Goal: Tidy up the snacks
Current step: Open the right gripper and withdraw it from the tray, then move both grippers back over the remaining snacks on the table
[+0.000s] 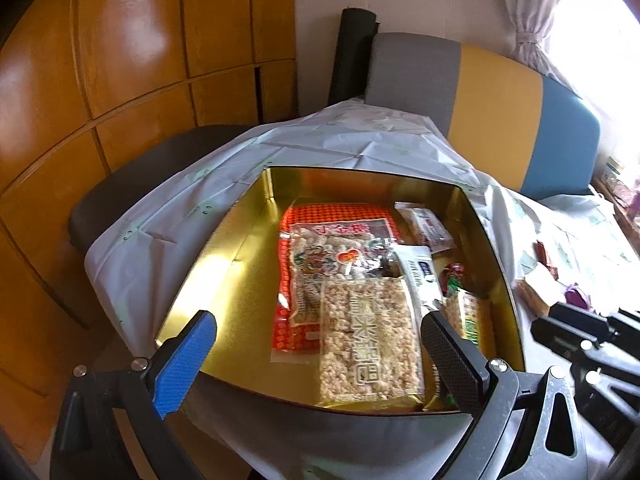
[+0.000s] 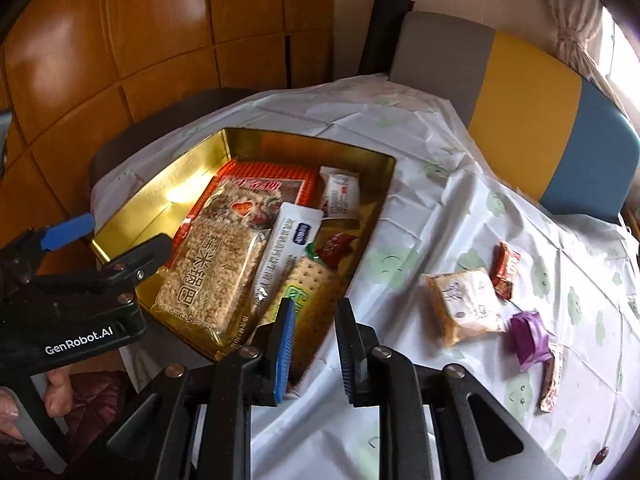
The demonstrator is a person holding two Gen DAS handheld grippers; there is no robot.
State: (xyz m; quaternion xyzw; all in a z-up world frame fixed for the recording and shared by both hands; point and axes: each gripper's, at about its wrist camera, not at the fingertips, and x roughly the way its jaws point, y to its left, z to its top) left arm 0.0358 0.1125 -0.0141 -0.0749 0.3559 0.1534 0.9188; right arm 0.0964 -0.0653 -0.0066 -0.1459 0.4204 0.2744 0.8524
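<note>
Tin: an open gold tin [image 1: 248,216] sits on the desk's white cloth [image 2: 440,200], near its left edge.
Snacks in tin: a long rice bar [image 1: 368,344] lies on top of a red pack [image 1: 340,212]. Just right of the bar lie a white sachet [image 2: 288,248] and a cracker pack [image 2: 312,284]. A small white pack [image 2: 340,196] lies at the far wall, and a red candy [image 2: 336,246] lies between it and the crackers.
Snacks on desk: 4 pieces lie loose to the right, well apart from the tin: a cake pack [image 2: 464,304], a red candy [image 2: 506,270] touching its far corner, a purple candy [image 2: 530,338], and a thin wrapper [image 2: 552,380] just beside the purple one.
Left tongs [image 1: 316,318]: spread wide apart above the tin's near end, nothing between them; a hand [image 2: 56,392] grips the handle.
Right tongs [image 2: 316,304]: drawn almost together with only a narrow gap, gripping nothing, above the tin's near right corner.
Behind: a grey, yellow and blue chair [image 2: 520,100] stands at the desk's far side.
</note>
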